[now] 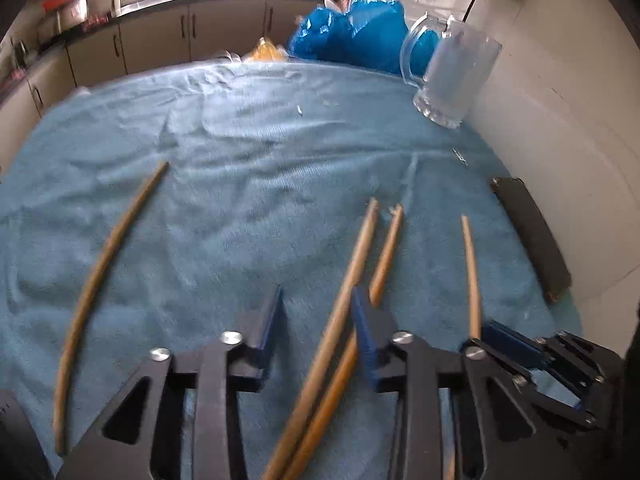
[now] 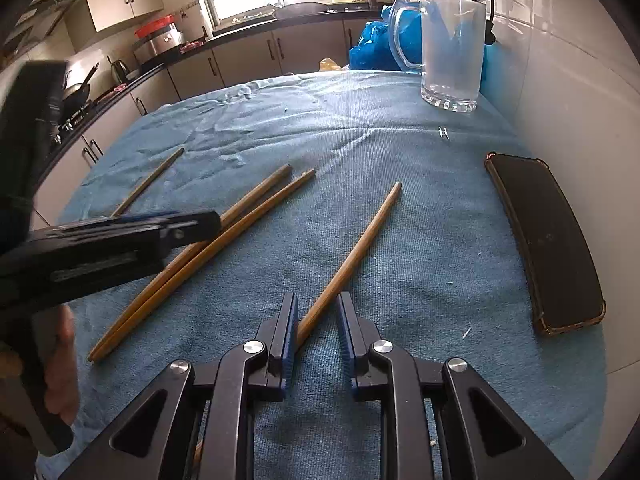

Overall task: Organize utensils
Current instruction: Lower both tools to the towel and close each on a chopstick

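Several wooden chopsticks lie on a blue towel. My left gripper hovers low over a pair of chopsticks. Its jaws stand apart: one stick runs between them and the other passes under the right finger, with neither pad pressing. My right gripper straddles a single chopstick. The stick lies against the left pad, with a gap to the right pad. Another chopstick lies alone at the left.
A tall glass mug stands at the far right by the white wall. A black phone lies along the right edge. A blue plastic bag sits behind. A hand holds the left gripper.
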